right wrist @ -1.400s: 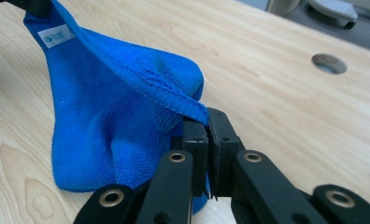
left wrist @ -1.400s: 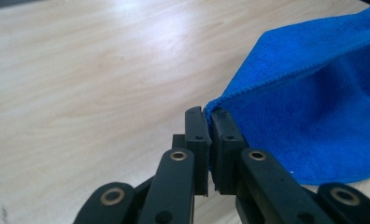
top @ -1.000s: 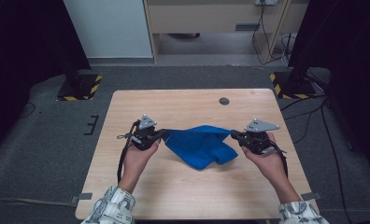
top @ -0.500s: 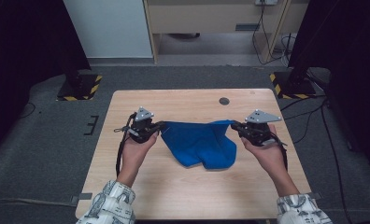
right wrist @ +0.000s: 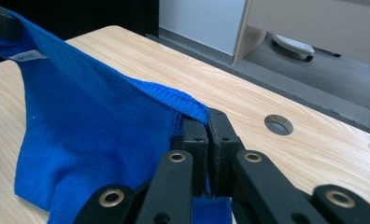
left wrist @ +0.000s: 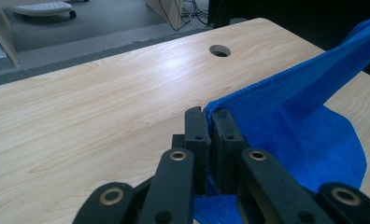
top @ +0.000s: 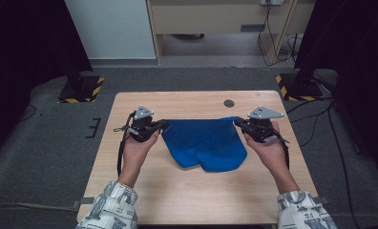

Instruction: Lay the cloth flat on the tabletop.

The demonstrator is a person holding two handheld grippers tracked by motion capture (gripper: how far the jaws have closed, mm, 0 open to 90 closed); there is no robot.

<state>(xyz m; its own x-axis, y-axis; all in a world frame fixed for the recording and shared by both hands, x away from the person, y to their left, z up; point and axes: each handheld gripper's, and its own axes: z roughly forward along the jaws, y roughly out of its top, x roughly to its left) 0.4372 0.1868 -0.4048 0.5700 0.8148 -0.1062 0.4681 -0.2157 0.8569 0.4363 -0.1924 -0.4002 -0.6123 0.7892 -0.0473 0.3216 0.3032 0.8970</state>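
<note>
A blue cloth point(top: 204, 143) hangs stretched between my two grippers above the wooden table point(top: 187, 195); its lower part sags onto the tabletop. My left gripper point(top: 164, 124) is shut on the cloth's left top corner point(left wrist: 220, 105). On the opposite side, my right gripper point(top: 236, 121) is shut on the right top corner point(right wrist: 192, 109). In the left gripper view the jaws pinch the cloth's hem, and the cloth point(left wrist: 304, 116) runs off to the right. In the right gripper view the cloth point(right wrist: 89, 130) runs off to the left, with a small white label point(right wrist: 25, 56) near its far corner.
A round cable hole point(top: 229, 103) is in the table's far right part. Two black stands with yellow-black striped bases point(top: 79, 90) point(top: 299, 88) flank the table on the grey floor. A light cabinet point(top: 215, 16) stands beyond.
Both grippers have moved apart and lifted a little. The cloth, bunched a second ago, is now spread into a taut top edge between them.
</note>
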